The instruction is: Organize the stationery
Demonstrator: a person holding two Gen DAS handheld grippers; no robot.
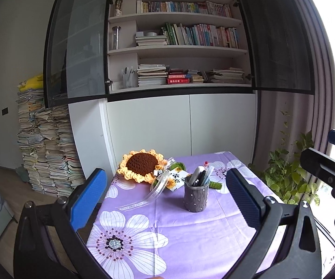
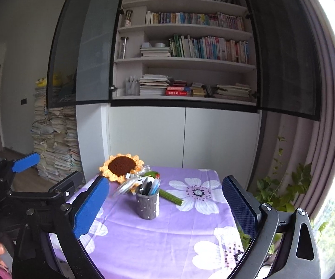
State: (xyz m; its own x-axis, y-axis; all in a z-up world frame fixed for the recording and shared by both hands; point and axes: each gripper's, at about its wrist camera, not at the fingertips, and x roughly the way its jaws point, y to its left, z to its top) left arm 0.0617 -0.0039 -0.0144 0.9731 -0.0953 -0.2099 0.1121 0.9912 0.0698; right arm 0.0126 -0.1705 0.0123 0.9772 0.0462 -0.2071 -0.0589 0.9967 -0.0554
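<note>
A grey studded pen cup (image 1: 195, 196) stands on the purple flowered tablecloth (image 1: 186, 232) and holds several pens (image 1: 200, 176). It also shows in the right wrist view (image 2: 147, 205) with its pens (image 2: 150, 186). My left gripper (image 1: 165, 200) is open and empty, held above the near part of the table, short of the cup. My right gripper (image 2: 165, 205) is open and empty, also short of the cup. The left gripper's blue finger (image 2: 25, 161) shows at the left of the right wrist view.
A crocheted sunflower (image 1: 141, 164) with a ribbon and card (image 1: 177, 180) lies behind the cup; its green stem (image 2: 170, 196) reaches right. A bookshelf cabinet (image 1: 179, 46) stands behind the table. Stacked papers (image 1: 48, 148) are at left, a potted plant (image 1: 288, 176) at right.
</note>
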